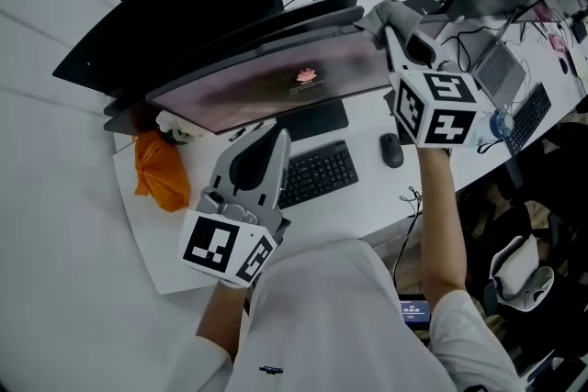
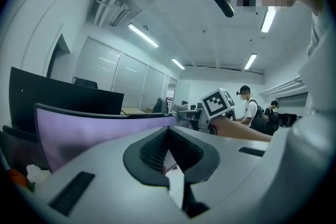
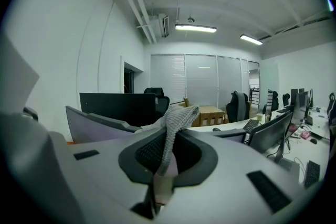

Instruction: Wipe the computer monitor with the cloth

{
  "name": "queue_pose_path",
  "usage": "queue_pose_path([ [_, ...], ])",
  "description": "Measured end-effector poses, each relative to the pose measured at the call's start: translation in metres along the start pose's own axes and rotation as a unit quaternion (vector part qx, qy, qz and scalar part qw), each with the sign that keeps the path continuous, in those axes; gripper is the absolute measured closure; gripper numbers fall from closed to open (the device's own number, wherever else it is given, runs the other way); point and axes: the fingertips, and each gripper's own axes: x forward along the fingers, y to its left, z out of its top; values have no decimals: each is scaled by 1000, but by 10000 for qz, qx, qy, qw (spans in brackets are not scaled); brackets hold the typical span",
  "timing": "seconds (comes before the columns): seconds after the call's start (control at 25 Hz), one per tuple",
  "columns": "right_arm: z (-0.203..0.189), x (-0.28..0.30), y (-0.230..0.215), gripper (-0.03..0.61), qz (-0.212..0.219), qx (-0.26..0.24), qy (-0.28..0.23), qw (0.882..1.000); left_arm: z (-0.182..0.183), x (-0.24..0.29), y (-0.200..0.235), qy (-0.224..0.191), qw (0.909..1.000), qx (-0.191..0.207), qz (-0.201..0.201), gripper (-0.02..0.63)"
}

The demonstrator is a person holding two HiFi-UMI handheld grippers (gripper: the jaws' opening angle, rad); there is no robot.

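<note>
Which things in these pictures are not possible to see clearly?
- Head view: the right gripper hides whether the cloth touches the monitor.
- Head view: the pink mark on screen is too small to read.
- Head view: the monitor covers part of the orange thing.

White short-sleeved shirt point(image 1: 323, 312)

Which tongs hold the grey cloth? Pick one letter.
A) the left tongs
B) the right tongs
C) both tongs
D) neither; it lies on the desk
B: the right tongs are shut on the grey cloth, which sticks out past their tips, while the left tongs are shut with nothing between them.
</note>
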Motion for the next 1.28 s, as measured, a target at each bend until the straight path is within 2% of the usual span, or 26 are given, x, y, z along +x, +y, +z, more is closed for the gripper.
queue_pose_path([
  [0.52,-4,-11,-81,551,-649,-38,-7,9979,-9,29,-12,203,9997,25,-148,595],
  [0.68,-8,-13,-94,549,-661,-51,-103,9977,-12,32,-13,266,9995,33,-166,595],
  [0.84,-27,-14,-110,549,-760,-78,44,9971,-14,37,-18,314,9993,65,-212,595],
  [1.28,-80,-3,-128,549,-770,250,240,9964,-22,48,-23,537,9981,165,-257,595],
])
